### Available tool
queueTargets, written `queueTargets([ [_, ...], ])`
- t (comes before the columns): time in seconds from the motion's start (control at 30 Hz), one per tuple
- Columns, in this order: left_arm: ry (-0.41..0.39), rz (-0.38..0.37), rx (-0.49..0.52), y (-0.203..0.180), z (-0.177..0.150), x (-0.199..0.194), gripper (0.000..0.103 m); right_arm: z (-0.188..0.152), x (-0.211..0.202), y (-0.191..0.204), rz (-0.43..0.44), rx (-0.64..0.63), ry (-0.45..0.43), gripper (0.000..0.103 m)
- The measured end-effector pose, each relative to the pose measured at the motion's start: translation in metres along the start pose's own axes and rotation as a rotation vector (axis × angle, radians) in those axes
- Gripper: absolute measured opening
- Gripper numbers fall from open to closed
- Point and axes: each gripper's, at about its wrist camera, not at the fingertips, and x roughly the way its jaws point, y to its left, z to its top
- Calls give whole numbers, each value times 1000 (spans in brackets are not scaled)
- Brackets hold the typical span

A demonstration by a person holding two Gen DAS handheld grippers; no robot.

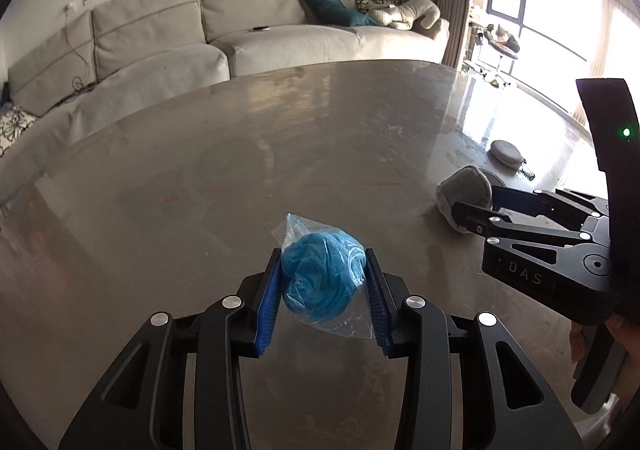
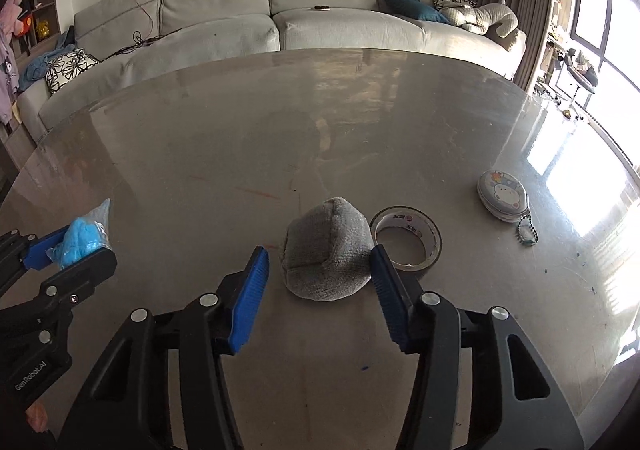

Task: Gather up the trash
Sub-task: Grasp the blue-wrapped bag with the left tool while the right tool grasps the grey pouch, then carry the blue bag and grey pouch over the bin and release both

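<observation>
A left gripper (image 1: pixel 324 282) clamps a blue wad in clear plastic (image 1: pixel 320 274) near the surface's (image 2: pixel 280 122) near edge. The right gripper (image 2: pixel 320 290), jaws partly closed, straddles a grey cloth bundle (image 2: pixel 326 254) dead ahead, only its right pad (image 2: pixel 386 282) touching. Tape roll (image 2: pixel 406 238) sits just beyond.

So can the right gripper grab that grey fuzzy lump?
Probably yes. The right gripper already straddles the grey lump with nothing between; the tape roll sits just behind its right finger.
</observation>
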Motion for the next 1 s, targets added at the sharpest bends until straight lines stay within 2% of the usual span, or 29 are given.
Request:
queueTargets([
  [0.07, -1, 1, 2, 0, 3, 0, 39, -3, -2, 2, 9, -13, 3, 12],
  [0.17, -16, -9, -2, -2, 3, -4, 39, -8, -14, 1, 48, -6, -26, 10],
  [0.33, -55, -26, -1, -13, 5, -20, 39, -18, -58, -8, 76, 25, -142, 10],
  [0.5, -85, -91, 15, -32, 3, -33, 39, -34, -103, -29, 73, 81, -207, 10],
  [0.6, -81, -130, 56, -52, -2, -38, 39, -47, -125, -40, 41, 105, -226, 10],
  [0.73, -51, -257, 85, -87, -15, -45, 39, -71, -146, -58, -11, 146, -232, 10],
  [0.87, -56, -345, 166, -131, -32, -55, 39, -107, -168, -76, -93, 199, -242, 11],
  [1.0, -52, -405, 277, -181, -52, -67, 39, -143, -180, -96, -147, 257, -209, 11],
])
